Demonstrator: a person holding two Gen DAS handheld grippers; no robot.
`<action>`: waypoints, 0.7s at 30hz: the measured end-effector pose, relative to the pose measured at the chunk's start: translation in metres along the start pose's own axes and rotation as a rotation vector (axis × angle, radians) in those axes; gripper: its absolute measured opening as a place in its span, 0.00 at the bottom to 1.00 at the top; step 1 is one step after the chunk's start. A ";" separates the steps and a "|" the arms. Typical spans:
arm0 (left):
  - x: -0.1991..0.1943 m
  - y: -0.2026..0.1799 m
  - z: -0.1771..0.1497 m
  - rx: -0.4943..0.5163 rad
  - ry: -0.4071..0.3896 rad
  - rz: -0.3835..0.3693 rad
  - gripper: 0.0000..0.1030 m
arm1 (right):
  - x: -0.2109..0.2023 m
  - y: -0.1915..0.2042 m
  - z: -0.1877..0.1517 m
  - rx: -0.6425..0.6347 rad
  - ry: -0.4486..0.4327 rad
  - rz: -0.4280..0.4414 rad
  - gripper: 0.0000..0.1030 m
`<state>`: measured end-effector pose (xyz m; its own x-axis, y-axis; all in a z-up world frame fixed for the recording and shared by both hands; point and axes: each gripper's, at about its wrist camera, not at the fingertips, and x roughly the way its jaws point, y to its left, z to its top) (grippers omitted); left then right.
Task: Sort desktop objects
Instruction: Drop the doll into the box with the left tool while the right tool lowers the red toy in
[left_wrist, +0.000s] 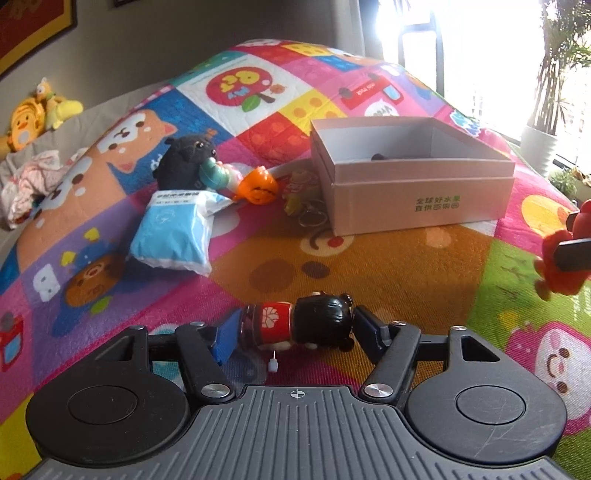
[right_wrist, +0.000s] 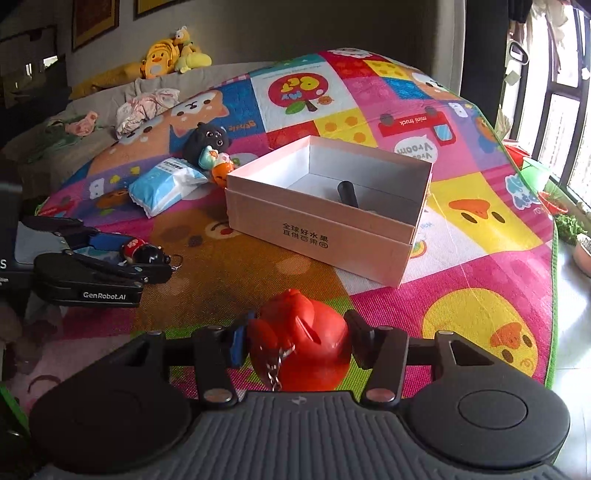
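Nearest, the left gripper (left_wrist: 291, 332) pinches a small doll keychain (left_wrist: 299, 325) – black hair, red dress – lengthwise between its pads, low over the play mat (left_wrist: 369, 266). The right gripper (right_wrist: 295, 341) clamps a red toy figure (right_wrist: 299, 332) with a short chain hanging under it, also close above the mat. Neither has reached the box, so both look to be at the start of a carry.

Beyond them stands the open cardboard box (right_wrist: 321, 236), the likely sorting bin. Only one dark item (right_wrist: 347, 192) shows on its floor – what it is I cannot tell.

Further back and to the left, still loose on the mat: a blue packet (left_wrist: 173, 232), an orange toy (left_wrist: 258, 186), a teal-and-white figure (left_wrist: 216, 173) against a black plush (left_wrist: 184, 162), and a small figure with key rings (left_wrist: 301, 195) just beside the box wall.

By my reckoning the job is early – one thing boxed, two in hand, roughly five waiting.
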<state>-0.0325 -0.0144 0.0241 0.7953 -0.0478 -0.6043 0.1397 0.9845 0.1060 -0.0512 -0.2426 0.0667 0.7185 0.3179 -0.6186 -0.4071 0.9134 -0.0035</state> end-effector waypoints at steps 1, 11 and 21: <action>-0.010 0.000 0.005 0.003 -0.028 -0.014 0.68 | -0.012 -0.002 0.003 0.002 -0.027 0.000 0.50; -0.068 -0.022 0.100 0.102 -0.345 -0.102 0.69 | -0.102 -0.025 0.040 0.055 -0.351 -0.013 0.50; 0.013 -0.027 0.157 0.015 -0.297 -0.134 0.89 | -0.064 -0.042 0.058 0.086 -0.289 -0.024 0.50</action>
<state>0.0668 -0.0677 0.1376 0.9064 -0.2260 -0.3569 0.2614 0.9637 0.0537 -0.0473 -0.2867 0.1517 0.8631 0.3444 -0.3695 -0.3482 0.9356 0.0588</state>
